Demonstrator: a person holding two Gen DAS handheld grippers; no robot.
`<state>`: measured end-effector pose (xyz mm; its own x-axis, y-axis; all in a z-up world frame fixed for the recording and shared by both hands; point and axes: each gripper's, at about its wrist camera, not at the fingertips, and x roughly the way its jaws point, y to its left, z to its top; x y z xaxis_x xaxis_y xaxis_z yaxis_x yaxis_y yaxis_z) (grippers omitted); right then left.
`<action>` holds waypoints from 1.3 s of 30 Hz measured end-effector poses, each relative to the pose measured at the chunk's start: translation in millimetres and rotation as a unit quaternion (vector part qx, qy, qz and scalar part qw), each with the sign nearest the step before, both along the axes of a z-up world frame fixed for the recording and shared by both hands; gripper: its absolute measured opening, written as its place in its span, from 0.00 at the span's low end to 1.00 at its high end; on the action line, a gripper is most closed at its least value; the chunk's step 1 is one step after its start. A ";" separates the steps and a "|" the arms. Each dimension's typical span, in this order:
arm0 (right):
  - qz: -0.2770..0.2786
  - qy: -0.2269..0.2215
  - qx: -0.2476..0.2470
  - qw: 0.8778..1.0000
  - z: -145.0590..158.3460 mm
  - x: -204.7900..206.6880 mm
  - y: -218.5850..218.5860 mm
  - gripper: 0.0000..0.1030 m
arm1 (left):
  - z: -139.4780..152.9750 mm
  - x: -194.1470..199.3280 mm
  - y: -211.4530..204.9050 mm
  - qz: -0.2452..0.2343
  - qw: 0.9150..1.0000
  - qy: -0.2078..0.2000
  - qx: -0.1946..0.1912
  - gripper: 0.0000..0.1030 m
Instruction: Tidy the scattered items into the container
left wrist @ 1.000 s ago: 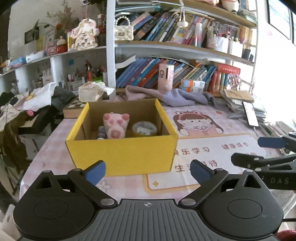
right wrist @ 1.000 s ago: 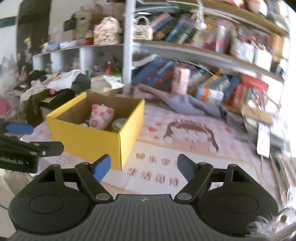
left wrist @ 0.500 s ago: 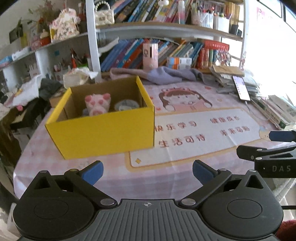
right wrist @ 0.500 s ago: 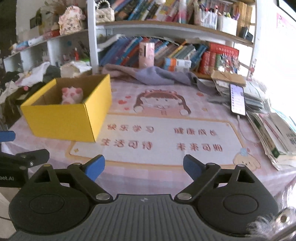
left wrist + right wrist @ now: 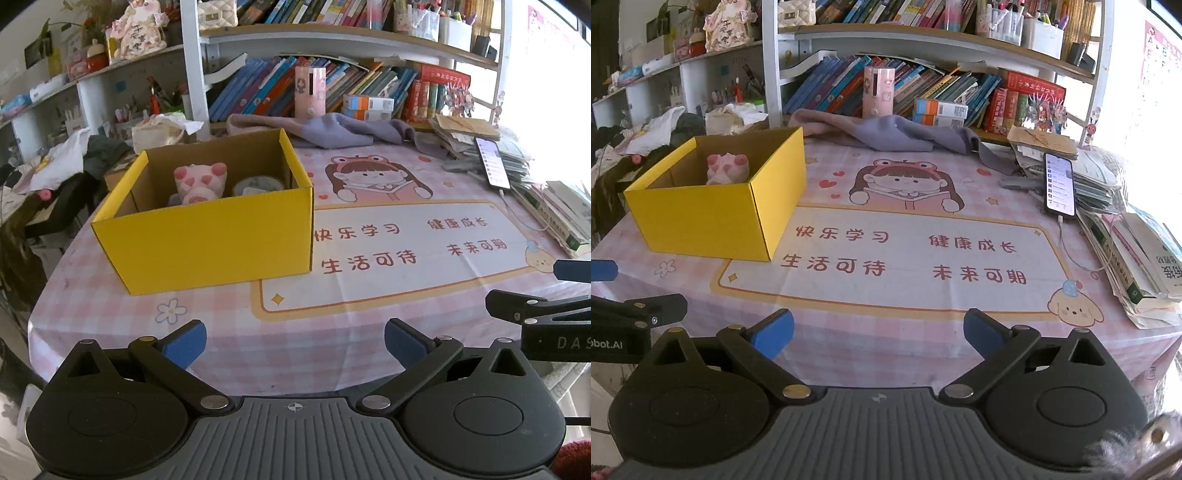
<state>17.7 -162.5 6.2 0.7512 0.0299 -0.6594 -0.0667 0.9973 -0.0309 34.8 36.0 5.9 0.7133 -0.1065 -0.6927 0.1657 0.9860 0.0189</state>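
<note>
Change since earlier frame: both grippers sit lower and further back from the yellow box; more of the near table edge shows in both views. Right jaws stand wider than a second ago.
Left gripper: jaws wide apart, nothing between the blue pads; hangs over the near edge of the table, pointing down at the tablecloth.
Right gripper: jaws opening, near their widest, nothing between them; over the near table edge, right of the left gripper. Its side also shows at the right border of the left view.
Yellow box: open top, on the left part of the table, resting on pink checked cloth, one corner over the printed mat area.
Box contents: pink plush toy upright toward the back; round roll of tape just beside it on the right; a small dark item to the plush's left, too hidden to tell.
Table surface: no loose items visible on the cloth between grippers and box.
Phone: screen lit, leaning on a stack of papers at the right edge, cable attached.
Grey cloth: heaped at the back of the table, behind the box.
Bookshelf: behind the table, packed with books; pink carton standing in front of them.
</note>
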 end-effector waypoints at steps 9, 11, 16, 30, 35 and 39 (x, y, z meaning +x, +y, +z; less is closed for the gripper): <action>0.006 0.002 -0.004 1.000 0.0 1.0 2.2 0.97 | -2.6 -0.2 1.0 -0.001 1.000 0.009 -0.002 1.00; 0.006 0.003 -0.004 1.000 0.1 1.4 3.1 0.97 | -2.9 0.3 1.1 -0.001 1.000 0.011 -0.002 1.00; 0.007 0.001 -0.005 1.000 0.0 1.8 4.0 0.97 | -2.7 0.8 1.0 0.000 1.000 0.009 -0.001 1.00; 0.009 0.000 -0.006 1.000 1.5 5.9 7.5 0.97 | -2.9 3.7 2.9 0.002 1.000 0.012 -0.002 1.00; 0.009 0.000 -0.006 1.000 1.4 6.4 7.8 0.97 | -2.8 3.6 2.9 0.003 1.000 0.013 -0.002 1.00; 0.009 0.001 -0.006 1.000 1.9 7.3 8.1 0.97 | -2.9 3.8 3.6 0.003 1.000 0.013 -0.002 1.00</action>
<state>25.0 -154.4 8.1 0.7494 0.0358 -0.6612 -0.0856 0.9954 -0.0431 38.7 39.6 3.0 0.6952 -0.1058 -0.7110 0.1603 0.9870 0.0099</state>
